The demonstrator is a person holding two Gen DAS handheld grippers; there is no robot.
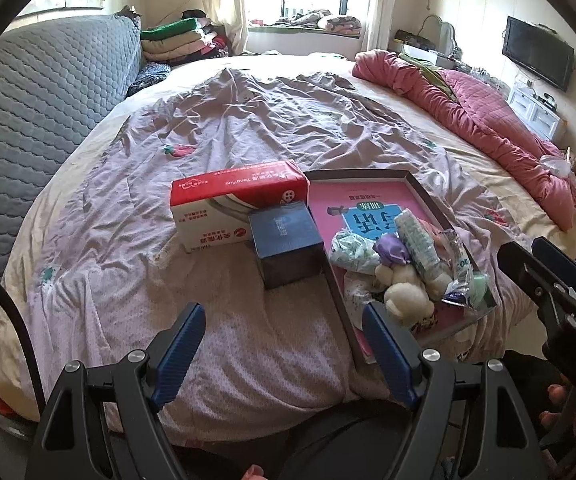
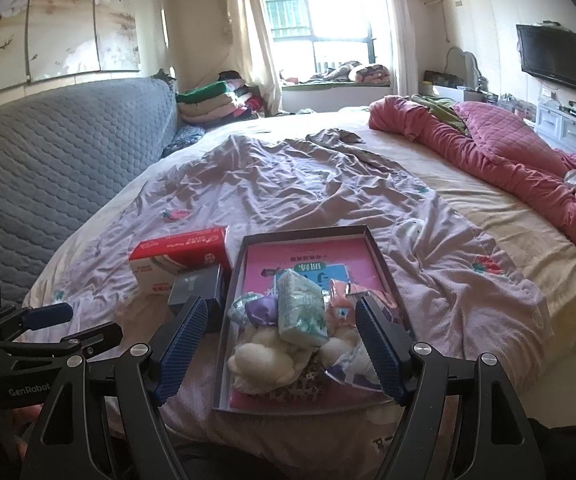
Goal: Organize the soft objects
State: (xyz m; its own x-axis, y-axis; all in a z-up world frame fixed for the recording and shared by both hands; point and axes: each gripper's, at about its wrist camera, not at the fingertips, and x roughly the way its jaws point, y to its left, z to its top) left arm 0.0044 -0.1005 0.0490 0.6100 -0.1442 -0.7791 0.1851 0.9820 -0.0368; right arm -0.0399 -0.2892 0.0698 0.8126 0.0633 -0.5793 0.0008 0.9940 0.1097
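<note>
Over the bed, left gripper and right gripper jaws wide, empty; soft-toy tray at 12 o'clock of right.

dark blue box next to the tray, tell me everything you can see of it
The dark blue cube-shaped cardboard box stands upright on the wrinkled lilac bedsheet. Its lid is closed, with a faint pale mark on the slightly glossy top; the sides look darker, almost black. It sits in front of the red and white tissue carton, apparently touching it, and close against the left wall of the shallow dark tray. Neither gripper touches it.
</note>
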